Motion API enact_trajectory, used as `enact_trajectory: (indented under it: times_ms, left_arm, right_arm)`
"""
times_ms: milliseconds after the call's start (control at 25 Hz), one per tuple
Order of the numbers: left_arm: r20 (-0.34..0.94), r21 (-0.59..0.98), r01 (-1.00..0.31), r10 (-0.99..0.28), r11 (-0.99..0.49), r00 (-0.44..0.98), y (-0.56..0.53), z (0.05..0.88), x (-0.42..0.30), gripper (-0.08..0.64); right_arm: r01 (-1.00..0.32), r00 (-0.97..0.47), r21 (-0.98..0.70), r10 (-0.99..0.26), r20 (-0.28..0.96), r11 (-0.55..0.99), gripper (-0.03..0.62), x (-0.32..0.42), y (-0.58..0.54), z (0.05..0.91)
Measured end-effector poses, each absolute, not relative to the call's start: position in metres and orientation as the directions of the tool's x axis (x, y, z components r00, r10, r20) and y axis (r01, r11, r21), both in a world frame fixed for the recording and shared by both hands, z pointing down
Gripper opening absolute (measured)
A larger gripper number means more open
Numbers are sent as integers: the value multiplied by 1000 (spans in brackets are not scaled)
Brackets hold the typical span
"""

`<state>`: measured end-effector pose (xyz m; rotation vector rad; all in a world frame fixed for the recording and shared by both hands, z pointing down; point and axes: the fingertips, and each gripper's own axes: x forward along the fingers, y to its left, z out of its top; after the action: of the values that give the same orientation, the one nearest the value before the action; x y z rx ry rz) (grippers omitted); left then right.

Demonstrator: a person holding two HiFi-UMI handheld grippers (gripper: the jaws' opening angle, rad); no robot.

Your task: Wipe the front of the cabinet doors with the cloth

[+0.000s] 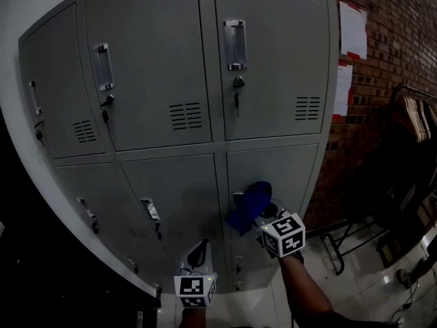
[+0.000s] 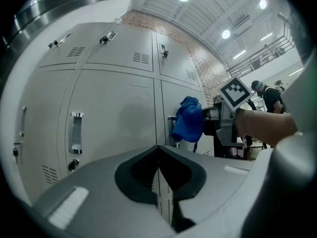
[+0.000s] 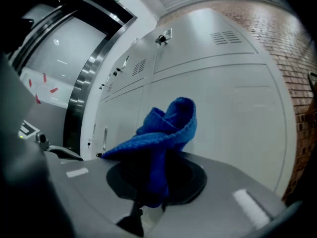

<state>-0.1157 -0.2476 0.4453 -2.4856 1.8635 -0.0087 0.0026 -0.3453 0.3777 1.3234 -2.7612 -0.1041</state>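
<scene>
cloth (image 1: 250, 203), blue and bunched, is pinched in the right claw (image 3: 154, 185) close to a lower cabinet door (image 1: 290, 173); the left claw (image 2: 158, 172) is closed on nothing.

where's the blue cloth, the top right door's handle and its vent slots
blue cloth (image 1: 249, 202): head view, middle of the bunch
handle (image 1: 234, 44): head view, centre of its plate
vent slots (image 1: 307, 108): head view, middle slot

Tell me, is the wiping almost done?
Barely started, it seems. Done: the right tool has the blue cloth clamped. In hand: the cloth is held up at the lower right door; I can't tell if it touches. Left: no door shows wipe marks, so probably all of them. The left tool is shut and empty.
</scene>
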Motion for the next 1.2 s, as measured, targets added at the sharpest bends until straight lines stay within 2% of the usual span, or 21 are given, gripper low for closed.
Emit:
enact_trajectory:
  times_ms: [200,600,1200]
  left_arm:
    - [-15,-26,-966,-967,-256,256,-244,446,-131,17]
    - [-8,-7,-968,-968,-250,250,-251,451,-139,17]
    - [-3,-17,-951,-952,-307,308,-259,453,-106,17]
  right_arm:
    - [-754,-628,162,-771,109,637,66,-37,-353,394]
    - [-755,-631,152,-770,99,638,64,-29,-356,397]
    - [-835,-516,152,-849,115,529,63,63,-369,409]
